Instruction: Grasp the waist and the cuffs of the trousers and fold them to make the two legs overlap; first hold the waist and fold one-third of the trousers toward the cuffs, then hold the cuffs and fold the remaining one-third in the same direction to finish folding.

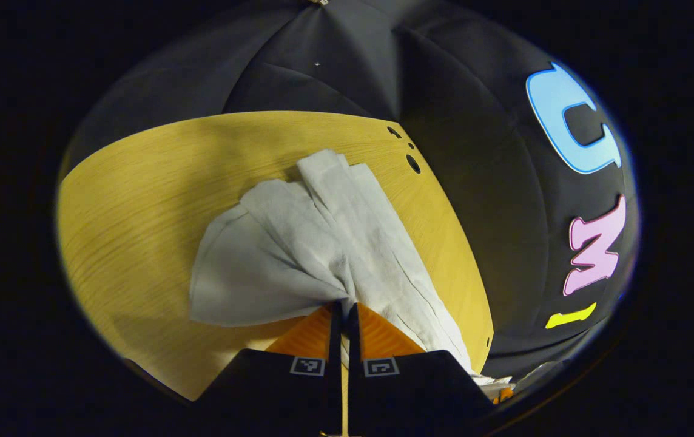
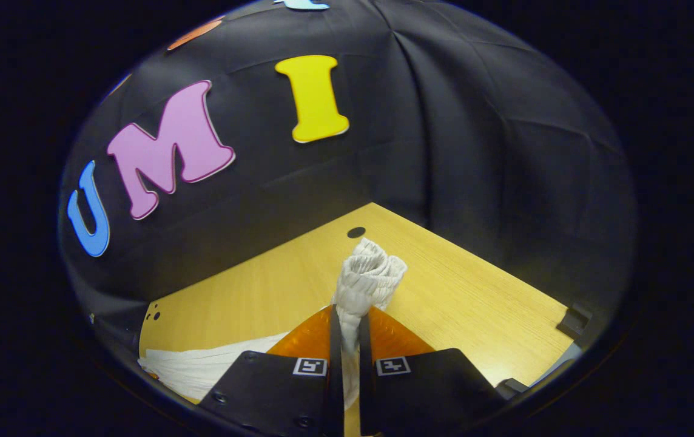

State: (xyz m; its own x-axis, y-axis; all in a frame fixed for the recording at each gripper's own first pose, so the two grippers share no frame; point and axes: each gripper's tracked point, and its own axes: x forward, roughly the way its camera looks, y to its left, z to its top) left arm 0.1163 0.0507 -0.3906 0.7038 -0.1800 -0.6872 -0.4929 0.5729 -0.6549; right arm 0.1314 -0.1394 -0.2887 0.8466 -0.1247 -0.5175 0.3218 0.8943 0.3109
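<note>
1. Gripping the trousers (image 1: 323, 243), the left gripper (image 1: 343, 312) has its jaws nearly closed, with pale cloth bunched and pinched between the two fingers.
2. Right gripper (image 2: 347, 321): jaws likewise almost closed on a gathered, ribbed end of the trousers (image 2: 366, 276), which stands up in a wad just past the fingertips.
3. Left gripper view: the trousers fan out from the pinch across the bench (image 1: 141, 200), one flat lobe to the left and a long pleated strip running down to the right, toward the bench's right edge.
4. Open wood lies to the left of and beyond the cloth; the far end of the strip stops near three dark holes (image 1: 412, 162) by the bench corner.
5. Right gripper view: bare bench (image 2: 474, 303) lies to the right and ahead, with one dark hole (image 2: 356, 232) just beyond the wad.
6. A stretch of the cloth trails off low left in that view, lying on the bench near its edge.
7. A dark bracket (image 2: 574, 318) sits at the bench's far right rim.
</note>
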